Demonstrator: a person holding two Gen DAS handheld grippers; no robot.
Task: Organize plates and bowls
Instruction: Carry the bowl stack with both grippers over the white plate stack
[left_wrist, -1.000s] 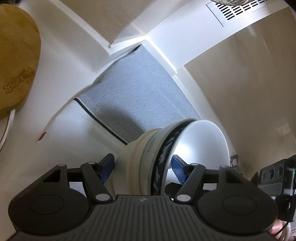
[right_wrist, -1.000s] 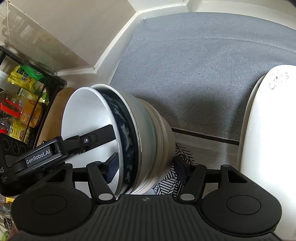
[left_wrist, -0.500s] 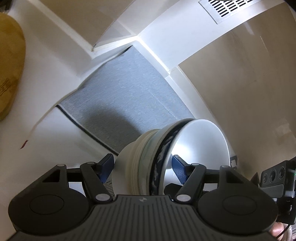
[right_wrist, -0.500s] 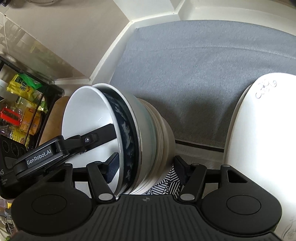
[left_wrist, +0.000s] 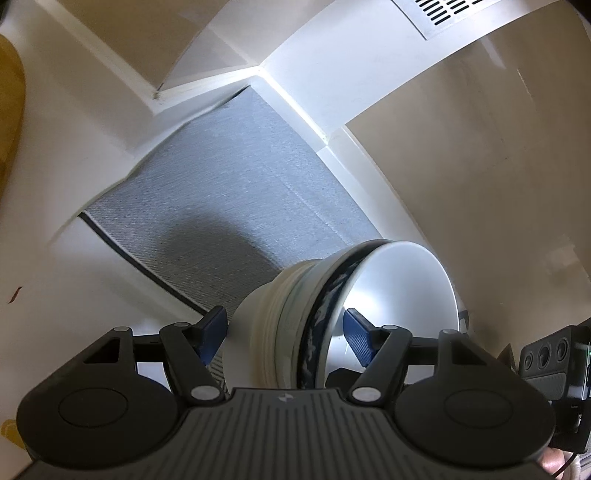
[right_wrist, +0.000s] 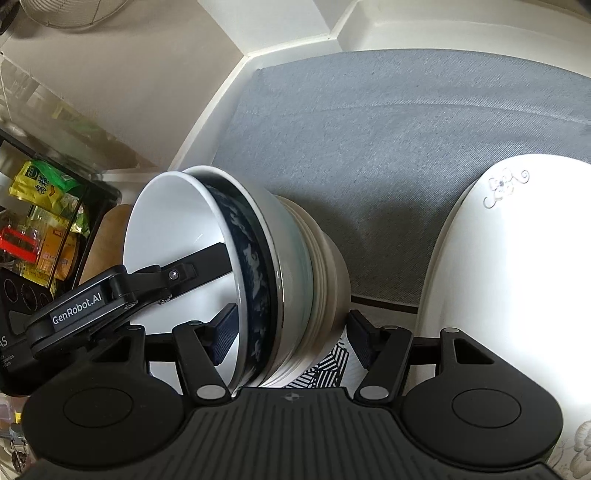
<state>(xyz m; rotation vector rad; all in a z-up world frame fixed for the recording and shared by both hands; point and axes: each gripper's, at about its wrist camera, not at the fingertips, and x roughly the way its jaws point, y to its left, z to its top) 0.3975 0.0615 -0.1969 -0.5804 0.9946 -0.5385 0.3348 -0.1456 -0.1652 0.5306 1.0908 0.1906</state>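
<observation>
White nested bowls (right_wrist: 258, 266) lie on their side between both my tongs, above the grey mat (right_wrist: 388, 166). My left gripper (left_wrist: 284, 328) and right gripper (right_wrist: 291, 328) each clamp the stack, one finger inside the rim, one on the base. A white plate (right_wrist: 517, 277) sits just right.

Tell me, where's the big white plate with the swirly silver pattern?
The big white plate with the swirly silver pattern fills the right wrist view's right side, beside the stack of nested white bowls, over the grey mat.
</observation>
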